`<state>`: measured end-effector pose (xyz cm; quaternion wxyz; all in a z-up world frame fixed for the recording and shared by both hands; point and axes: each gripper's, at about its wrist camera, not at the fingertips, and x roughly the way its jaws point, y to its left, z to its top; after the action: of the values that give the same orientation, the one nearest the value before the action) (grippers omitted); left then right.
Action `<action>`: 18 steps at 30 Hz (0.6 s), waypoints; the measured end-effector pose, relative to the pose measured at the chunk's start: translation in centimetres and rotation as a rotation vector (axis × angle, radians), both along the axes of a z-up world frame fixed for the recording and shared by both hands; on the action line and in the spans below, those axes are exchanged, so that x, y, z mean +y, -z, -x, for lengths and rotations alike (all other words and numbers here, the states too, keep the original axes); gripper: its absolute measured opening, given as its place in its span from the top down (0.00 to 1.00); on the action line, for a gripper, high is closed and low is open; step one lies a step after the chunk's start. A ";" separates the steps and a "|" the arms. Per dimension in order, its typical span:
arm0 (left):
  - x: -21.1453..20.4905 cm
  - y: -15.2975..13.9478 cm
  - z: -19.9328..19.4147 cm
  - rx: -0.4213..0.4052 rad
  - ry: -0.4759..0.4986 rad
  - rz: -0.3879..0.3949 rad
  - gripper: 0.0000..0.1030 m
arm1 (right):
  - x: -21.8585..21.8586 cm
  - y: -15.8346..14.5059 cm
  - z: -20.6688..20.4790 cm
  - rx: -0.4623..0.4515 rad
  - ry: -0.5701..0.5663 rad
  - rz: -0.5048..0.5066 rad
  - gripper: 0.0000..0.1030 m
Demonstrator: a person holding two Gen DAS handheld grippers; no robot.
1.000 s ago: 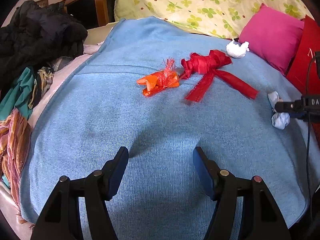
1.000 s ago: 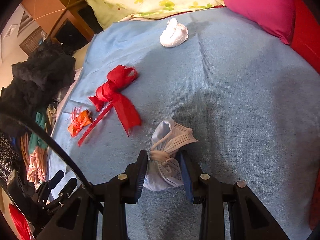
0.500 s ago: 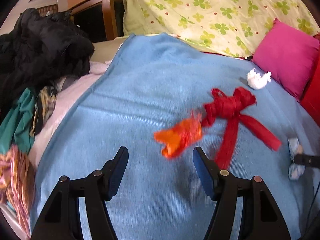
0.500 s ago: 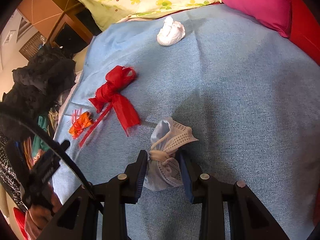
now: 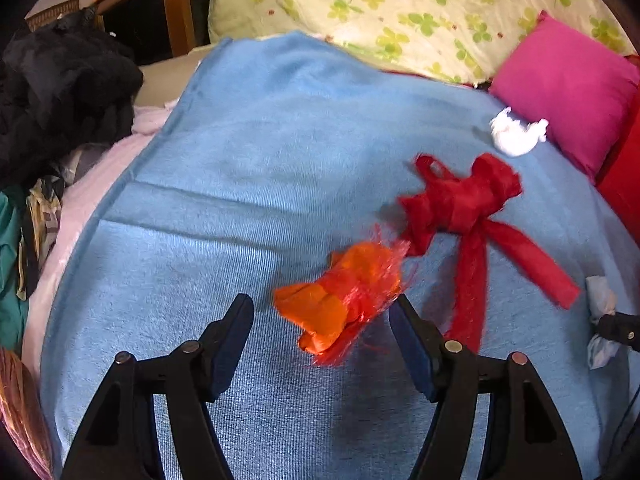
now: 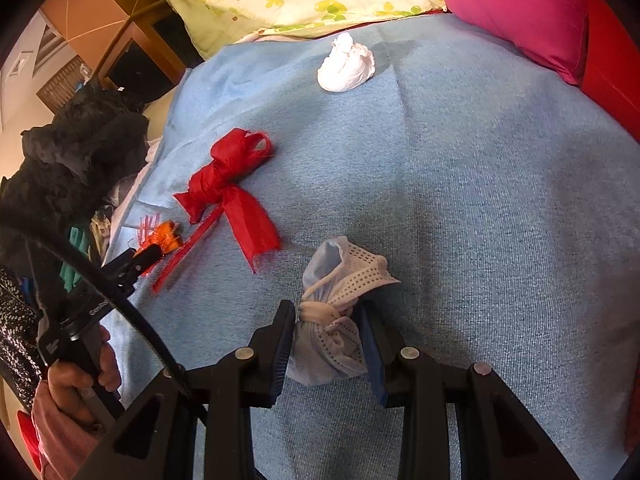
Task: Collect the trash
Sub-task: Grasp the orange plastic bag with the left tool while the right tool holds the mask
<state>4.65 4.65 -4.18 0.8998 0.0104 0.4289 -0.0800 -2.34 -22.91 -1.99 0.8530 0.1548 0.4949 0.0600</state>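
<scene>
An orange crumpled wrapper (image 5: 340,304) lies on the blue blanket (image 5: 260,152), between the tips of my left gripper (image 5: 322,308), which is open; its pads do not touch the wrapper. A red ribbon bow (image 5: 460,200) lies just beyond it to the right, and a white tissue wad (image 5: 514,134) sits farther back. My right gripper (image 6: 326,312) is shut on a crumpled blue face mask (image 6: 332,340) resting on the blanket. The right wrist view also shows the wrapper (image 6: 162,238), the bow (image 6: 228,184), the tissue (image 6: 346,66) and the left gripper (image 6: 136,260), held by a hand.
A pink pillow (image 5: 568,88) and a red cushion (image 5: 624,184) border the blanket on the right. A floral sheet (image 5: 400,8) lies at the back. A pile of black clothes (image 5: 60,92) and mixed fabrics crowd the left edge, with wooden furniture (image 5: 160,8) behind.
My left gripper has moved forward over the blanket until the orange wrapper sits between its open fingers. The right gripper has stayed still, shut on the mask.
</scene>
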 end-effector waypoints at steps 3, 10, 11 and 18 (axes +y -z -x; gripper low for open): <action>0.0 0.0 0.1 -0.006 0.001 0.007 0.52 | 0.1 -0.1 0.0 -0.005 -0.006 0.011 0.66; -0.8 -1.7 1.6 -0.098 -0.006 -0.031 0.56 | 0.9 -0.7 0.4 -0.042 -0.042 0.042 0.66; -0.9 -2.1 1.9 -0.118 -0.010 -0.042 0.56 | 1.0 -0.8 0.5 -0.046 -0.046 0.040 0.66; -2.7 -5.6 5.8 -0.211 -0.045 -0.112 0.56 | 1.4 -2.5 1.2 -0.121 -0.083 0.025 0.66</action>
<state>-1.16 1.97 1.45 0.9395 0.0595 0.3355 -0.0339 -3.57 -21.49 0.49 0.8800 0.1195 0.4491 0.0984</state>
